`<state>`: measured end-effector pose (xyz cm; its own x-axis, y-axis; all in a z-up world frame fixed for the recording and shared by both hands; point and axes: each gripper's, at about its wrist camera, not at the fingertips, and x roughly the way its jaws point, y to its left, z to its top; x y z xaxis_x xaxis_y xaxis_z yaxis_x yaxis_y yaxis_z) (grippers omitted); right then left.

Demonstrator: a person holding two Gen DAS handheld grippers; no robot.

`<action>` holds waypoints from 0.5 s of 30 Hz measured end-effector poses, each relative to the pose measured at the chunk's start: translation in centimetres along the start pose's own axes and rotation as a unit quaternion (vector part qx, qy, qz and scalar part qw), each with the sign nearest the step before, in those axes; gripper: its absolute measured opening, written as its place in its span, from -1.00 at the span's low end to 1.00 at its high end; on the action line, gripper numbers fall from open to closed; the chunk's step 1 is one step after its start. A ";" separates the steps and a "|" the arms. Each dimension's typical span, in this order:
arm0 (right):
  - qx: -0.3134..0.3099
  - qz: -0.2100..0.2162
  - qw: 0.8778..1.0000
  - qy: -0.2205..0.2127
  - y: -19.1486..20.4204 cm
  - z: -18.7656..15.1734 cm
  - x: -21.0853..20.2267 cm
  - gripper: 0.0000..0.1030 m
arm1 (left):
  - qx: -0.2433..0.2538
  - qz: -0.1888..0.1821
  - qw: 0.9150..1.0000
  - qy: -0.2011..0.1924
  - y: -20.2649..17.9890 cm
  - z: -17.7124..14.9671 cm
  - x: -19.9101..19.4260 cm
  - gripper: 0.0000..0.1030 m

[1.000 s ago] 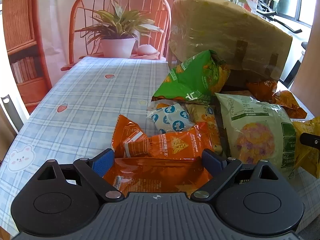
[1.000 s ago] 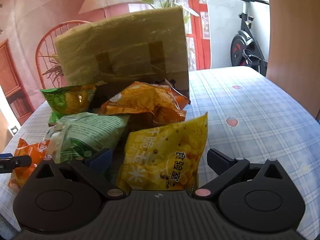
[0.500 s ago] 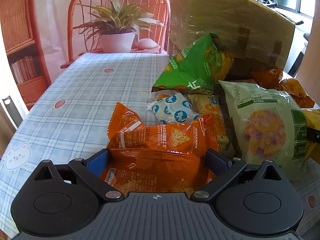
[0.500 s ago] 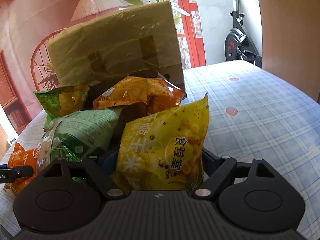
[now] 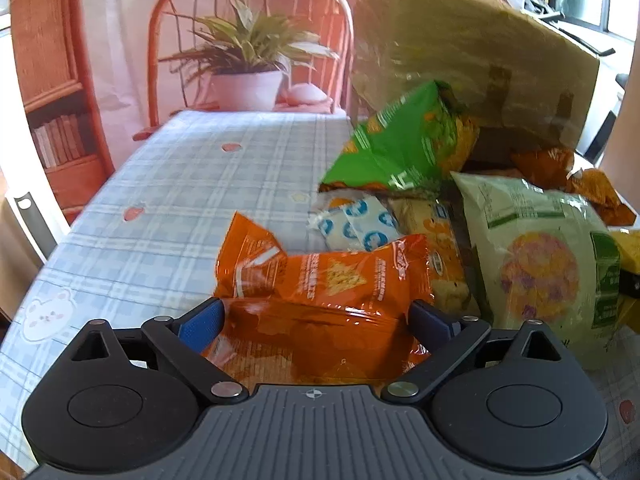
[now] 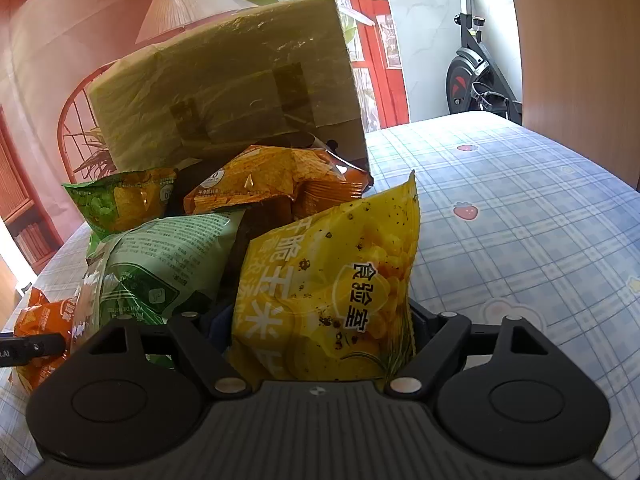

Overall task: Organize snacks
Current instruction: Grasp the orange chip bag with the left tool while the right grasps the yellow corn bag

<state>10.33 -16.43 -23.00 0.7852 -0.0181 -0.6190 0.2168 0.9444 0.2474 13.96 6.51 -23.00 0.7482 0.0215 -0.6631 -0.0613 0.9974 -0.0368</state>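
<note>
An orange chip bag (image 5: 320, 344) lies flat between the fingers of my left gripper (image 5: 316, 316). Its jaws stand wide and are closing, and both blue pads meet the bag's side edges. Just beyond it lies a second orange bag (image 5: 340, 276) with a triangle chip printed on it. My right gripper (image 6: 320, 320) is shut on a yellow corn snack bag (image 6: 332, 280), which stands upright between its fingers. Behind both sits the snack pile: a pale green bag (image 5: 536, 264), a bright green bag (image 5: 400, 140) and an orange crisp bag (image 6: 272, 176).
A taped cardboard box (image 6: 224, 92) leans over the back of the pile. The blue checked tablecloth (image 5: 180, 200) runs out to the left and, in the right wrist view, the tablecloth (image 6: 520, 220) runs out to the right. A chair and a potted plant (image 5: 248, 60) stand at the far end.
My right gripper has shut on the yellow bag, which now stands more upright. The left gripper has slid a little further over the orange bag, whose top edge now looks crinkled.
</note>
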 end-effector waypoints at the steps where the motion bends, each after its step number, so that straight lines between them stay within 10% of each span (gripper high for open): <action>1: 0.002 0.001 1.000 0.001 0.0 0.0 0.0 0.60 | -0.001 0.002 1.000 -0.002 0.0 0.1 -0.1 0.94; 15: 0.015 0.005 1.000 0.006 -0.4 0.0 0.2 0.60 | -0.028 0.021 0.999 0.013 3.1 0.6 2.0 1.00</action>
<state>10.43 -16.85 -23.26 0.7802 -0.0044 -0.6256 0.2265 0.9341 0.2760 15.66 9.74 -23.94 0.7266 0.0607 -0.6844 -0.1303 0.9902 -0.0505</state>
